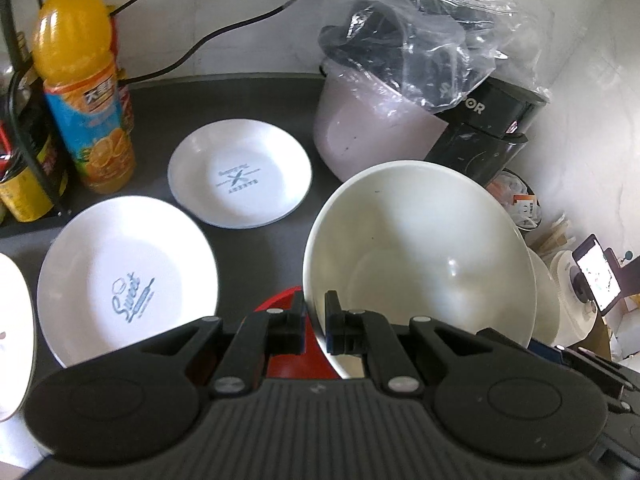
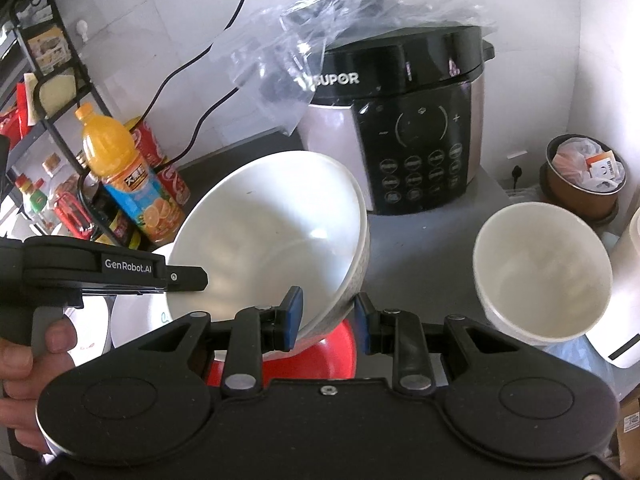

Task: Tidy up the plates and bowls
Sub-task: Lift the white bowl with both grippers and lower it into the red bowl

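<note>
Left wrist view, left hand-held gripper (image 1: pixel 316 322): its two black fingers are pinched on the near rim of a large white bowl (image 1: pixel 420 252), one finger outside the wall, one inside.
Left wrist view, large white bowl: tilted in the centre right of the frame, mouth toward the camera, above a red dish (image 1: pixel 292 356) that shows between the fingers at lower centre.
Left wrist view, plates: a white plate printed "Sweet" (image 1: pixel 128 276) lies at lower left on the dark table (image 1: pixel 260 92); a second white plate with a crossed-cutlery print (image 1: pixel 239 172) lies beyond it, apart from it, in the middle.
Left wrist view, surroundings: an orange juice bottle (image 1: pixel 82 92) stands at upper left; a rice cooker (image 1: pixel 404 112) under a clear plastic bag (image 1: pixel 432 36) fills the upper right.
Right wrist view, right hand-held gripper (image 2: pixel 329 318): blue-padded fingers spread apart at lower centre, gripping nothing; the bowl's lower wall sits between them, and I cannot tell if either pad touches it.
Right wrist view, large white bowl (image 2: pixel 272 240): tilted in the middle, the other gripper (image 2: pixel 120 276) clamped on its left rim.
Right wrist view, smaller white bowl (image 2: pixel 544 272): at centre right, well apart from the big one.
Right wrist view, background: the SUPOR cooker (image 2: pixel 416 132) stands at upper centre.
</note>
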